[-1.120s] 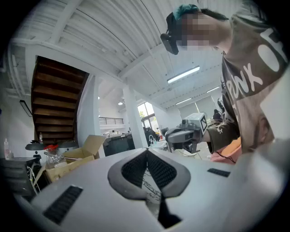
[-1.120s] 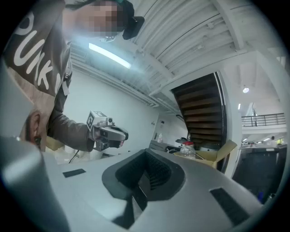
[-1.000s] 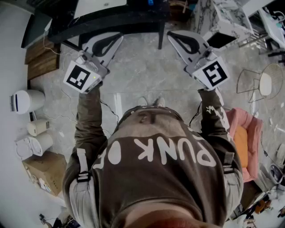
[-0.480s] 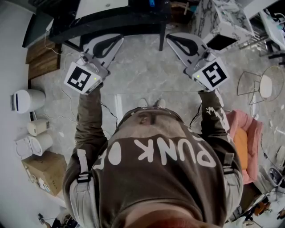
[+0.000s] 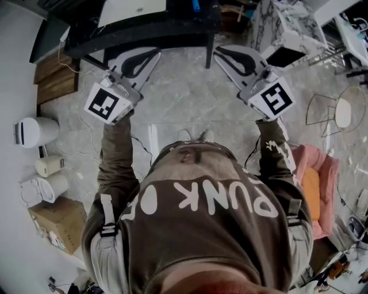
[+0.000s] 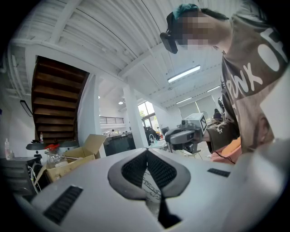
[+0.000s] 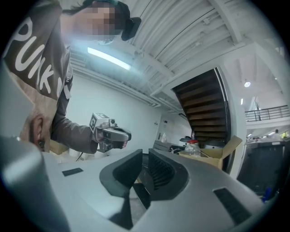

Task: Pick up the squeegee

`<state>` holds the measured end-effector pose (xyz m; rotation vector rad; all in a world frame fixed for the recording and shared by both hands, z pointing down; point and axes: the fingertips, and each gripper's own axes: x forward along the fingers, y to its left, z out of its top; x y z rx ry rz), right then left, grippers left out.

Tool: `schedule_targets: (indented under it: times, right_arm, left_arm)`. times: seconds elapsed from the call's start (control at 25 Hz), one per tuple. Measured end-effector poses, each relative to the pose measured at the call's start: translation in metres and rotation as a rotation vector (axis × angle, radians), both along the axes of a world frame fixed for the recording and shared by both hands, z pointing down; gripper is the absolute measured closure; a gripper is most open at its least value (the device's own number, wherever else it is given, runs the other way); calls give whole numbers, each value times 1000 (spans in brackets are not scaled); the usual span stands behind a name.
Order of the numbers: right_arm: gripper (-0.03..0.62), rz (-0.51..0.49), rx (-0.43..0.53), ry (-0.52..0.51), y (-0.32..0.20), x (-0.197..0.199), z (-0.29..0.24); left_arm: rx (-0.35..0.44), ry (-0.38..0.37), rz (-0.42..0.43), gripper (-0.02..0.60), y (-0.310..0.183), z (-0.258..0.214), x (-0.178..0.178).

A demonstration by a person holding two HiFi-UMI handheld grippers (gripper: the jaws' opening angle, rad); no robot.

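Note:
I cannot make out a squeegee in any view. A small blue item [image 5: 195, 4] lies on the black table [image 5: 144, 31] at the head view's top edge. A person holds both grippers level in front of that table, over the marble floor. My left gripper [image 5: 155, 53] [image 6: 147, 152] is shut, its pads touching at the tips with nothing between them. My right gripper [image 5: 217, 53] [image 7: 145, 156] has just been opening; a narrow gap shows between its ribbed pads, with nothing in it. Each gripper view also shows the other gripper across from it: the right gripper [image 6: 186, 135] and the left gripper [image 7: 111, 133].
A white panel [image 5: 129, 8] lies on the black table. White bins [image 5: 34, 129] and a cardboard box [image 5: 54, 221] stand at the left. A marble block [image 5: 282, 23], a wire stool [image 5: 339, 106] and a pink chair [image 5: 319, 184] stand at the right.
Both grippers sit a touch higher in the head view than a second ago; they keep their places relative to the table and each other.

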<state>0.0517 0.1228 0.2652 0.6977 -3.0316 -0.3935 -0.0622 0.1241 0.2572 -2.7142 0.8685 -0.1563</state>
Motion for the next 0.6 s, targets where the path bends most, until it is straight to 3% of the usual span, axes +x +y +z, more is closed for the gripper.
schedule_targets:
  times: [0.6]
  right_arm:
    - [409, -51, -14, 19, 7, -6, 5]
  left_arm:
    - [-5, 1, -2, 578, 1, 2, -1]
